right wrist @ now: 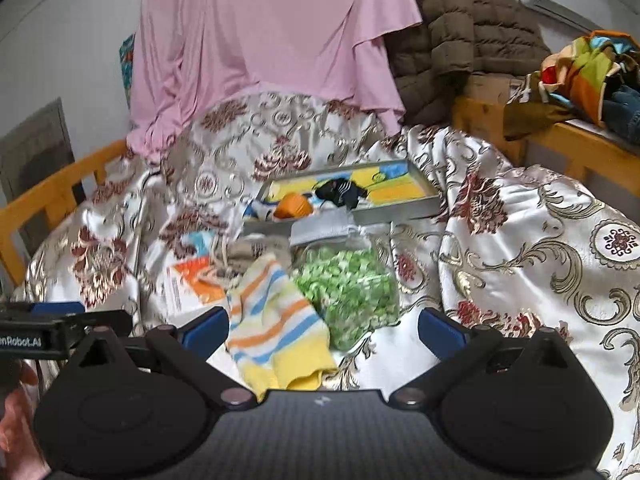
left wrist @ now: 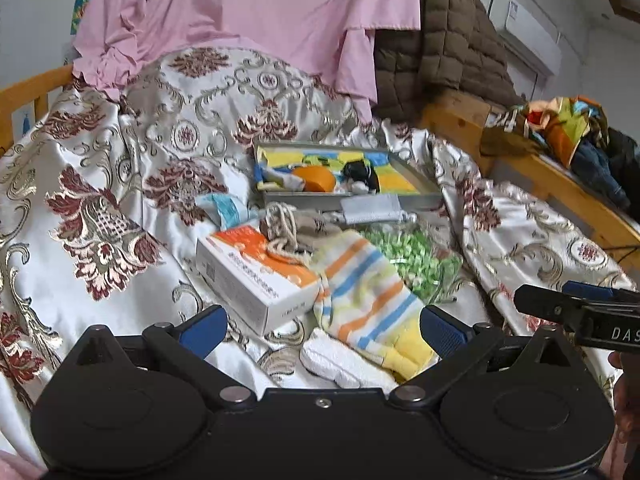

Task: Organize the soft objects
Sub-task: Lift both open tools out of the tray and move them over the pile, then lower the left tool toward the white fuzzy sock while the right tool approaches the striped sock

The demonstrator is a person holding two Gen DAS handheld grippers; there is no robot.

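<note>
Both grippers hover wide open over a heap of soft things on the bed, nothing picked up yet.

The left gripper [left wrist: 322, 330] hangs with its jaws spread around the near end of the striped sock [left wrist: 368, 300], likely lined up to pinch it; the right gripper [right wrist: 322, 330] is likewise apart and empty, facing the same sock and the bag of green pieces [right wrist: 348, 292] just beside it. The sock lies partly over an orange-and-white box [left wrist: 256, 276]. Beyond sits the grey tray [left wrist: 420, 198], already holding an orange item [left wrist: 316, 178] and a dark sock [left wrist: 362, 174], so I'd guess that is where the rest will go.
</note>
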